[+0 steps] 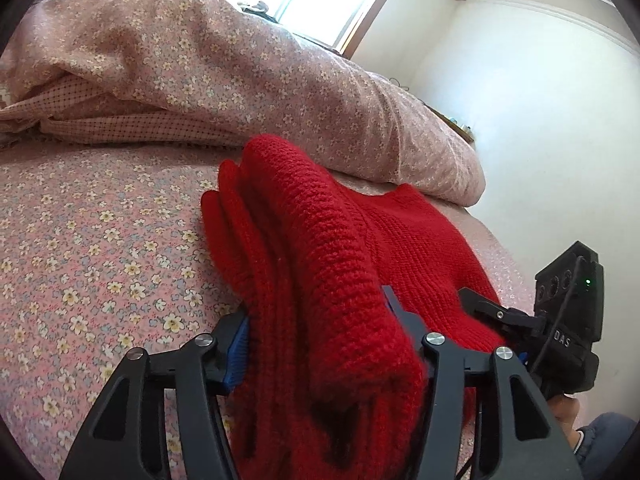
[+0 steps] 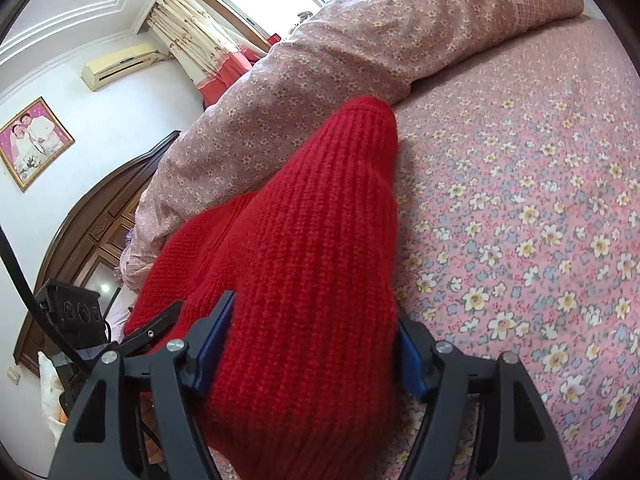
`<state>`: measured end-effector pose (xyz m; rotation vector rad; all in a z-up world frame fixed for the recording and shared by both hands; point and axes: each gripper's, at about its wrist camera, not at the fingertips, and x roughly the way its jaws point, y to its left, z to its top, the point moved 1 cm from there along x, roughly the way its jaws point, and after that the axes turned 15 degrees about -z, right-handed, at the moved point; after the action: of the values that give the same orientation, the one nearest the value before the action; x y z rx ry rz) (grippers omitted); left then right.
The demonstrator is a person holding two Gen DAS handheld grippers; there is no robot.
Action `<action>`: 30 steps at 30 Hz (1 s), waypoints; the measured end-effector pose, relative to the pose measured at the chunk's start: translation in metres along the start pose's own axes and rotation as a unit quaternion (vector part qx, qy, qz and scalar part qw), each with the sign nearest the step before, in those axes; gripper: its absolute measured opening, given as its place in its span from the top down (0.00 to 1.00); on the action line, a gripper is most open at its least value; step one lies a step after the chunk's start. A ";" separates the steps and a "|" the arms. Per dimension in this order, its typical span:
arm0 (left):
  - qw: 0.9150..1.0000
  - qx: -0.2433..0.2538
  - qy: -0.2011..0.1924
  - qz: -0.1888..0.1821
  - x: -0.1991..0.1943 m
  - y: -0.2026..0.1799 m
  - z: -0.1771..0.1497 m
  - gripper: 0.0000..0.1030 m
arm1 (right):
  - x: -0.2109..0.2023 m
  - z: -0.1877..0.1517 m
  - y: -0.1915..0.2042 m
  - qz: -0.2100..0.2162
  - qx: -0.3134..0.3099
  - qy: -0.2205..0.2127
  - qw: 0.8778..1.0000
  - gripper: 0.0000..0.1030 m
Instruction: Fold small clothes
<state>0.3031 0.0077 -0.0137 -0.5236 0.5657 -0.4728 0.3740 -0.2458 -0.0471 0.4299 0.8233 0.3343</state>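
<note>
A red knit garment (image 1: 320,240) (image 2: 312,220) lies bunched in thick folds on the floral bed sheet (image 1: 80,240) (image 2: 520,220). My left gripper (image 1: 316,308) is shut on one bulky fold, with a blue pad against each side of the knit. My right gripper (image 2: 316,320) is shut on another thick ribbed fold that fills the whole gap between its blue pads. Each wrist view shows the other device close beside it: the right one's black housing (image 1: 568,300) at the far right, the left one's housing (image 2: 68,312) at the far left. The flat part of the garment spreads out between them.
A rolled floral duvet (image 1: 240,72) (image 2: 320,60) lies along the back of the bed, just behind the garment. A dark wooden headboard (image 2: 80,232) stands at the left. A person's hand (image 1: 564,412) holds the right device. Open sheet stretches to either side.
</note>
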 end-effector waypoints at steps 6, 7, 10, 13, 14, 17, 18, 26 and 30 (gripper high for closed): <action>1.000 0.002 -0.002 0.000 -0.004 -0.004 -0.003 0.53 | 0.002 0.001 -0.003 0.012 0.007 0.001 1.000 0.29; 1.000 0.001 -0.002 0.000 -0.003 -0.003 -0.002 0.53 | 0.002 0.001 -0.003 0.012 0.006 0.002 1.000 0.29; 1.000 -0.001 -0.001 0.002 -0.003 -0.003 -0.002 0.52 | 0.002 0.001 -0.003 0.011 0.006 0.002 1.000 0.29; 1.000 -0.002 0.001 0.004 -0.002 -0.003 0.000 0.52 | 0.002 0.001 -0.002 0.011 0.007 0.002 1.000 0.29; 1.000 -0.003 0.001 0.004 -0.002 -0.003 0.000 0.51 | 0.002 0.001 -0.002 0.011 0.006 0.002 1.000 0.28; 1.000 -0.004 0.002 0.008 -0.001 -0.002 0.001 0.51 | 0.002 0.001 -0.002 0.011 0.006 0.002 1.000 0.27; 1.000 -0.004 0.002 0.010 -0.002 -0.003 0.000 0.51 | 0.002 0.001 -0.002 0.011 0.006 0.002 1.000 0.27; 1.000 -0.001 0.001 0.016 -0.003 -0.004 -0.002 0.51 | 0.004 0.000 -0.001 0.002 0.005 0.001 1.000 0.25; 1.000 0.001 0.002 0.020 -0.002 -0.005 -0.001 0.49 | 0.004 0.000 -0.001 0.000 0.005 0.001 1.000 0.23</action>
<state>0.2996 0.0048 -0.0109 -0.5092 0.5795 -0.4368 0.3765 -0.2447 -0.0501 0.4389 0.8265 0.3307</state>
